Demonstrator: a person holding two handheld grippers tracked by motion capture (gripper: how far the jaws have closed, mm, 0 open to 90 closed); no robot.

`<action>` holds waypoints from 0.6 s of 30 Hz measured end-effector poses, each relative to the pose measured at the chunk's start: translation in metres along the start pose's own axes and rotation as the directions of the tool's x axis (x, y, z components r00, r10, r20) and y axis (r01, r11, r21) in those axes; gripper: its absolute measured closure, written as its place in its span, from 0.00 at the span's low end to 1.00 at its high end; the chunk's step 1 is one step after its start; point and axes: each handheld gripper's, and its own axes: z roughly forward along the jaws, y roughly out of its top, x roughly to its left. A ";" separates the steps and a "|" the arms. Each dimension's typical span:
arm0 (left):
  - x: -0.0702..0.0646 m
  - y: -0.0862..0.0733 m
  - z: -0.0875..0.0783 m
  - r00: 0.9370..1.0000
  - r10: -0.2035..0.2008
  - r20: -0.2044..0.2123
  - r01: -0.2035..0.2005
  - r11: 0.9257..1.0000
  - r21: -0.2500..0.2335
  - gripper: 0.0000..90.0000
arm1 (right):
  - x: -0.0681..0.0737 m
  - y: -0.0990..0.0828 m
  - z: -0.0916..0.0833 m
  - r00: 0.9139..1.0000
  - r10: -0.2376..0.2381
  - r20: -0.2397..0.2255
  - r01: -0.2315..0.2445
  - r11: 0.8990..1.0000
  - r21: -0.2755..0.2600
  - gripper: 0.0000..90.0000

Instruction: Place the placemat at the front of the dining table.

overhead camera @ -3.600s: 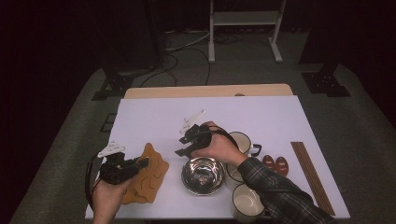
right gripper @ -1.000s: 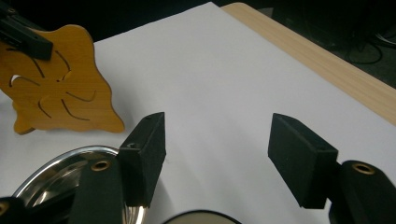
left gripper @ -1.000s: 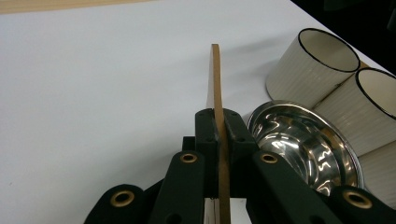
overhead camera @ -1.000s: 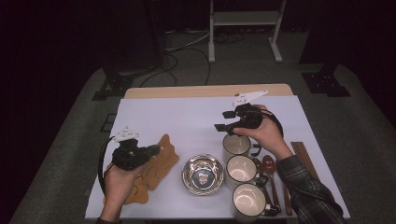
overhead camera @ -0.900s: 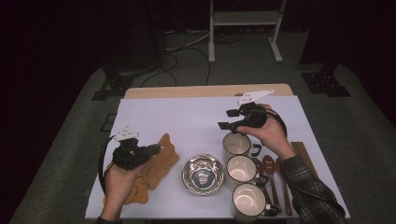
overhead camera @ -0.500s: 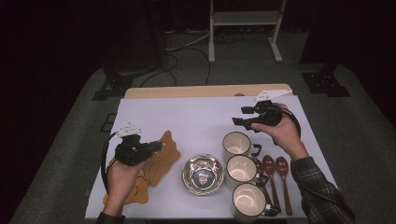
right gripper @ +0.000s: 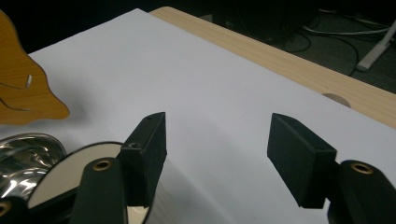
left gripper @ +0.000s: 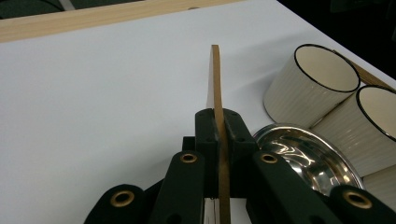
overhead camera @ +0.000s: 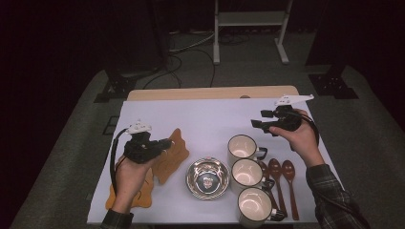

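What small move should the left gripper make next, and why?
Probably carry the wooden board over the bare sheet and lower it. The left gripper is shut on its edge, lifted and tilted beside the bowl; the right gripper hangs open.

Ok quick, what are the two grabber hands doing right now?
Left gripper: closed, pinching a thin wooden board by its edge.
Right gripper: open, holding nothing, above the white table.

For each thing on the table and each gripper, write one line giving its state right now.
Left gripper: shut on the wooden board.
Wooden board: held on edge, lifted.
Right gripper: open, holding nothing.
Three mugs: upright, nothing visible inside.
Steel bowl: upright on the table.
Three wooden spoons: lying flat beside the mugs.
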 end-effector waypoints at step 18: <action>0.001 0.014 0.014 0.999 0.035 0.025 -0.035 0.999 -0.021 0.96 | -0.023 -0.030 -0.004 0.995 0.038 0.094 -0.039 0.999 0.008 0.40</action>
